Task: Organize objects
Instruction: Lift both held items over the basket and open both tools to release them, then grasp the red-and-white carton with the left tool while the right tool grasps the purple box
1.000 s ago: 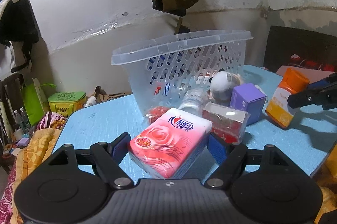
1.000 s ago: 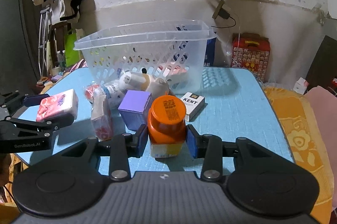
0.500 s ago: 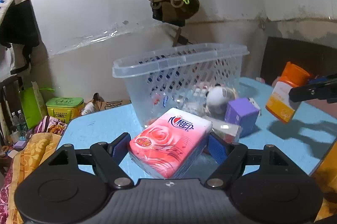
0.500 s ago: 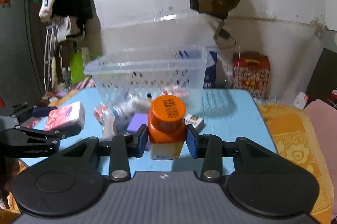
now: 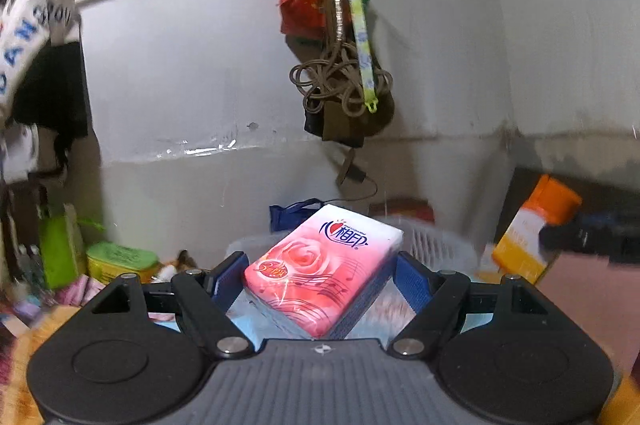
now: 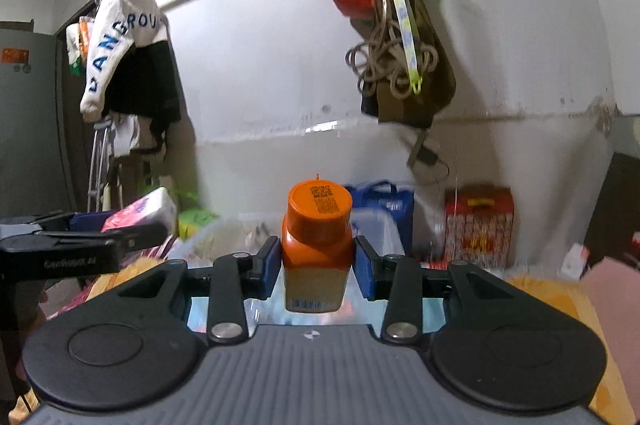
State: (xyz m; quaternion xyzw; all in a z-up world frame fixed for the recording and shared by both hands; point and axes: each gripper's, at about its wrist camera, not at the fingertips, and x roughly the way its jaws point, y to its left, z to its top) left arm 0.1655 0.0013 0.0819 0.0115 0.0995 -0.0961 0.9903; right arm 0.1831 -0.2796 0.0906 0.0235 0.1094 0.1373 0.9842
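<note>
My left gripper point(image 5: 318, 279) is shut on a pink tissue pack point(image 5: 324, 271) with a rose print and holds it high, above the clear plastic basket point(image 5: 436, 245), whose rim shows just behind the pack. My right gripper point(image 6: 318, 265) is shut on an orange-capped bottle point(image 6: 318, 237) and holds it raised, with the basket's rim point(image 6: 376, 225) blurred behind it. The bottle also shows at the right of the left wrist view point(image 5: 532, 225). The left gripper with the tissue pack shows at the left of the right wrist view point(image 6: 140, 213).
A white wall stands ahead with a hanging brown bag and coiled rope point(image 6: 400, 65). A red patterned box point(image 6: 480, 225) and a blue bag point(image 6: 384, 197) sit behind the basket. Clothes hang at the left point(image 6: 120, 49). A green tin point(image 5: 120, 257) sits low at the left.
Both grippers have risen well above the table with their objects held. The table's loose objects have dropped out of view and only the basket's rim shows.
</note>
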